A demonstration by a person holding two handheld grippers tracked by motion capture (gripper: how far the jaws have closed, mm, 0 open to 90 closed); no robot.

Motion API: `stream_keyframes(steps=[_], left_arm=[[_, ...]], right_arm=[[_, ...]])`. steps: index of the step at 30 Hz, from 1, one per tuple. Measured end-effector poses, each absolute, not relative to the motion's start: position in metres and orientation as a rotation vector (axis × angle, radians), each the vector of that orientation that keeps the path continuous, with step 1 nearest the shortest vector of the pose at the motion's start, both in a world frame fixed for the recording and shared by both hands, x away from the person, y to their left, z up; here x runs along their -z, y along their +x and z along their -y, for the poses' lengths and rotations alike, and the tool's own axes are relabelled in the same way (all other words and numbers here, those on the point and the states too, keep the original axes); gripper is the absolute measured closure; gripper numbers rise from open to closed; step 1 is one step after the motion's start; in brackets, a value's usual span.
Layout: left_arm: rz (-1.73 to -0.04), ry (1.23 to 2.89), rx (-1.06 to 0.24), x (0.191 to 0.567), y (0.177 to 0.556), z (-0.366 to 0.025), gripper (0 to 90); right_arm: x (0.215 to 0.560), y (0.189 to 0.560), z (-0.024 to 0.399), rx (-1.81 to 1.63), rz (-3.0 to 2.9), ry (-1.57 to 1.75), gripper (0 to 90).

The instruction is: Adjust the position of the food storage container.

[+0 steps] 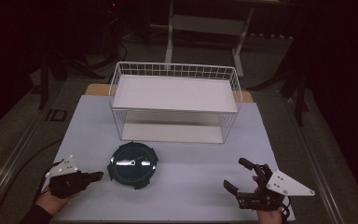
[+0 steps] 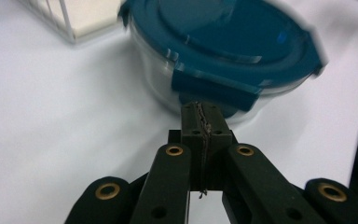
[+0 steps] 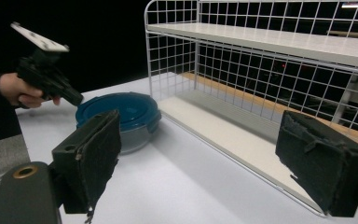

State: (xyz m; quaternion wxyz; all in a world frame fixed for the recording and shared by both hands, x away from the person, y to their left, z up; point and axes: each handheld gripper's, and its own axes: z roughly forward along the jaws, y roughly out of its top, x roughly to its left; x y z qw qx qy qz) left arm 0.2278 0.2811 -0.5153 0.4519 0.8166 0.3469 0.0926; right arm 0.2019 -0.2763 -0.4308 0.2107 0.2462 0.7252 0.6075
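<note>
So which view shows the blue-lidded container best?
The high view: the whole blue lid shows, unblocked. The left gripper view has it close but blurred and cropped; the right gripper view's own jaw hides part of it.

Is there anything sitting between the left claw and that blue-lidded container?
Nothing visible. The shut left claw points straight at the container, close to its lid clasp, with bare white table around it.

The container's (image 2: pixel 223 56) far rim is blurred and cut off at the top edge. Its contents stay hidden under the teal lid (image 2: pixel 233 28) — the wire rack (image 3: pixel 279 70) runs off the frame.
</note>
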Motion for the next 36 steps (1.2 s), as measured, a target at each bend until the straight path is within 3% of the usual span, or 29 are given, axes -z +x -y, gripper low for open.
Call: stream_keyframes(steps=[21,28,36], left_arm=[[-0.934,2.052,-0.212,0.518,0.255,-0.262,90.0],[-0.946,2.052,-0.252,0.510,0.249,-0.268,90.0],[-0.965,2.042,-0.200,0.508,0.255,-0.262,90.0]], right_arm=[[0.435,0.203,0.274,-1.688,-2.054,0.688,13.8],[0.436,0.203,0.273,-1.690,-2.060,0.687,13.8],[0.436,0.203,0.272,-1.690,-2.063,0.687,13.8]])
